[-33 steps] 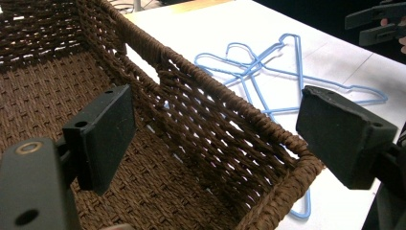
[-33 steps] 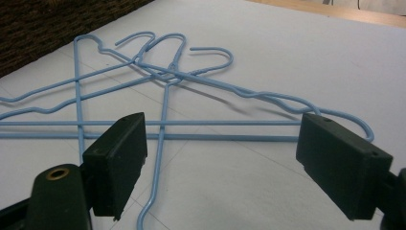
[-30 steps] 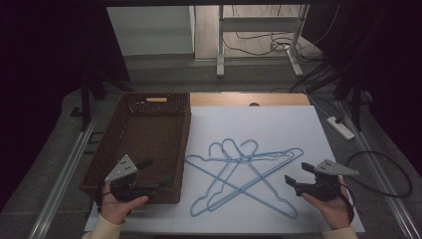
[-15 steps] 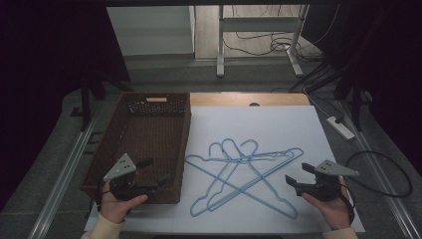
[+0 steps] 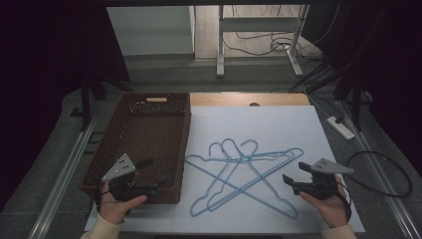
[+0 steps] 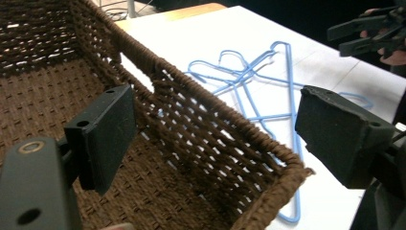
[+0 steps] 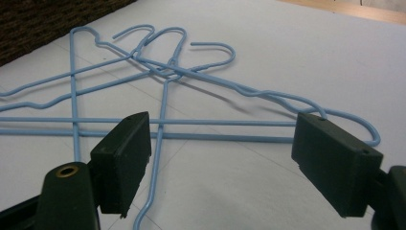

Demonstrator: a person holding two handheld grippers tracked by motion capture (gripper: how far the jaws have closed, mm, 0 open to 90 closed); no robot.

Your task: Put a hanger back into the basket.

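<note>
Barely anything has shifted over the last second: both hands sit where they were, and the pile of thin light-blue wire coat hangers (image 5: 244, 172) lies untouched on the white sheet covering the bench (image 5: 308, 129), just to the right of the dark brown woven wicker basket (image 5: 186, 144). The basket holds nothing visible. The left gripper (image 5: 158, 173) hovers over the basket's near right corner, its fingers (image 6: 103, 136) spread wide with nothing between them. The right gripper (image 5: 286, 180) waits at the far side of the hangers from the basket, pointing toward them; in the right gripper view its fingers (image 7: 122, 155) are also apart and empty, framing the long straight bars of the pile (image 7: 163, 127). With no movement, I judge the work has yet to begin: the likely first step is for the right gripper to close on one hanger's bar and carry it to the basket.
</note>
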